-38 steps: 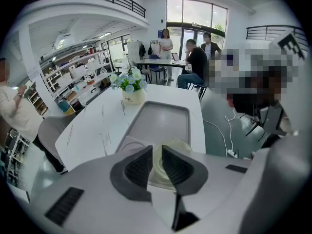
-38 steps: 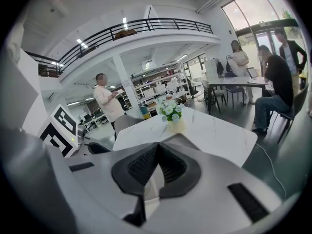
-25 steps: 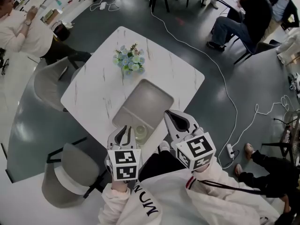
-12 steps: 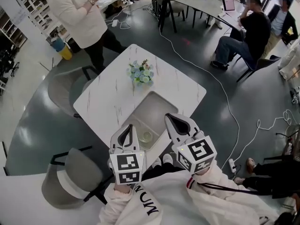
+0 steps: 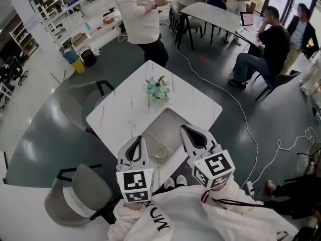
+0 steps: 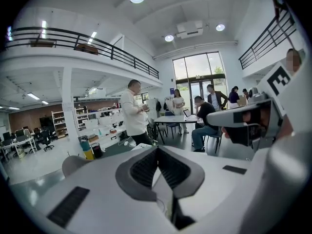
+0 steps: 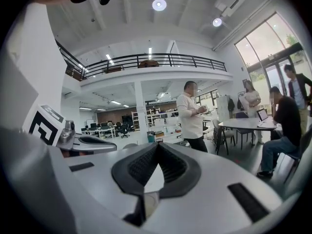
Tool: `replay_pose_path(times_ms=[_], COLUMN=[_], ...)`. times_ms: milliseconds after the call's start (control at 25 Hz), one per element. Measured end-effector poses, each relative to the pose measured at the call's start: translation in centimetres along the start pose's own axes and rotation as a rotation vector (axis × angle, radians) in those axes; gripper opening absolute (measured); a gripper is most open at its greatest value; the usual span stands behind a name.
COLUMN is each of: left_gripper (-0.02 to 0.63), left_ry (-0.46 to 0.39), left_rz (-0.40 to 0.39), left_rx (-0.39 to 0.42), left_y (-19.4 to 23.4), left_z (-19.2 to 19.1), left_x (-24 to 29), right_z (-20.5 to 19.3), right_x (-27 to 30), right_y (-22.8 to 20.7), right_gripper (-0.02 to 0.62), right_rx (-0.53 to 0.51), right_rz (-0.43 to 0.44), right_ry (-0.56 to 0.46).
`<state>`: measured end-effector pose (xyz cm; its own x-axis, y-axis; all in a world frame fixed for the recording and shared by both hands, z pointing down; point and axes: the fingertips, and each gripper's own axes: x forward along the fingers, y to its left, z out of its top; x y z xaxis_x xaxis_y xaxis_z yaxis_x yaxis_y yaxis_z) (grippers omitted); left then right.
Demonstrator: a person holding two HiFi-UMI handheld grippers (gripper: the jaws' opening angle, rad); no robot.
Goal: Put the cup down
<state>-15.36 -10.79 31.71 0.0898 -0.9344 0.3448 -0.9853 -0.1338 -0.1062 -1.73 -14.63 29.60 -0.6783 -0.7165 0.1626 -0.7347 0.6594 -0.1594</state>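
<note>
Hovering low at the near edge of a white marble table point(image 5: 120, 114), the person's two hand-held grippers flank a small clear cup point(image 5: 159, 152) that stands upright on a grey tray point(image 5: 171, 127). The cup sits at the tray's near end, between the left gripper point(image 5: 136, 143) and the right gripper point(image 5: 188, 132), and from the head view it appears to touch neither.

Both tools are empty. In the left gripper view the ribbed dark pads point(image 6: 144, 167) meet at their tips with nothing caught between them, and the right gripper view shows the same: pads point(image 7: 141, 165) pressed together, pinching nothing. A posy of pale flowers point(image 5: 157, 88) stands farther up the table, well apart from the cup.

Judged from how things lie, the cup already looks set down, and little of the task seems left beyond drawing the grippers away.

Should it need lifting again, the cup looks light and rigid, with smooth transparent walls that could slip under the pads. Whether it is glass or plastic cannot be told, so it is best treated as breakable. The safest hold would likely be across the side wall just below the rim, squeezed gently and kept level.
</note>
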Motion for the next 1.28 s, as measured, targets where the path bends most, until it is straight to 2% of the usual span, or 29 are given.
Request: replay_pose_path(times_ms=[480, 1280], left_gripper=[0.011, 0.011], left_ry=[-0.065, -0.061], left_rz=[0.021, 0.021], left_rx=[0.013, 0.004], left_y=[0.3, 0.1], left_z=[1.4, 1.0], left_x=[-0.4, 0.0], right_z=[0.8, 0.1], right_x=[-0.8, -0.6], right_y=[-0.8, -1.3], right_gripper=[0.005, 0.005], right_rx=[-0.01, 0.006], right_rz=[-0.036, -0.04], right_ry=[-0.038, -0.018])
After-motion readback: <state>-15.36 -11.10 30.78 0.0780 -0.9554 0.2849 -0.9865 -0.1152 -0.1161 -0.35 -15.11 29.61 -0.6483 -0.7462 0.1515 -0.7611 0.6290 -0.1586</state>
